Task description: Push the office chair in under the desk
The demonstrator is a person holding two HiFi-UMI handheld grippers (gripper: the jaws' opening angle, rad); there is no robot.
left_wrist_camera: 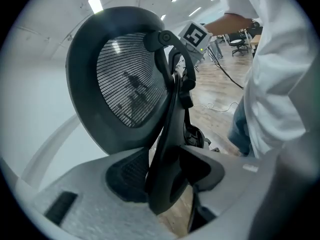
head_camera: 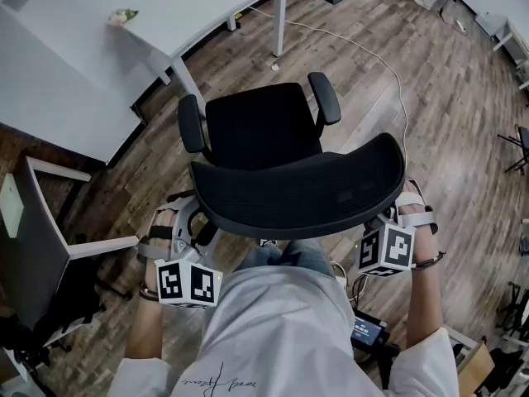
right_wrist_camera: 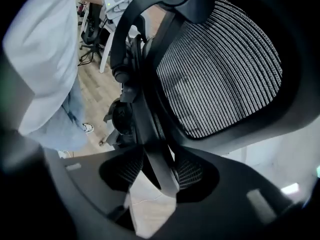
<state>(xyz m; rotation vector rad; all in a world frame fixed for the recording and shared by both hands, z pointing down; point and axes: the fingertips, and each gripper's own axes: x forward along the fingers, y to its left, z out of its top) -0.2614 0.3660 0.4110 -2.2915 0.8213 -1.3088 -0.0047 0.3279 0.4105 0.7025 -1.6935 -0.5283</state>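
Note:
The black office chair (head_camera: 263,126) faces the white desk (head_camera: 91,23), its seat out in front of the desk edge. Its mesh backrest (head_camera: 302,190) is nearest me. My left gripper (head_camera: 197,226) is at the backrest's lower left rim, my right gripper (head_camera: 390,217) at its lower right rim. In the left gripper view the dark backrest rim (left_wrist_camera: 167,149) runs between the spread jaws of the left gripper (left_wrist_camera: 170,184), with floor showing beside it. The right gripper (right_wrist_camera: 157,181) is likewise open around the rim (right_wrist_camera: 155,154). Neither gripper's pads press on the rim.
A white-framed seat with a dark panel (head_camera: 45,238) stands at my left. A white cable (head_camera: 364,56) trails over the wooden floor to the right of the desk leg (head_camera: 279,23). A small object (head_camera: 122,16) lies on the desk. More furniture stands at the far right.

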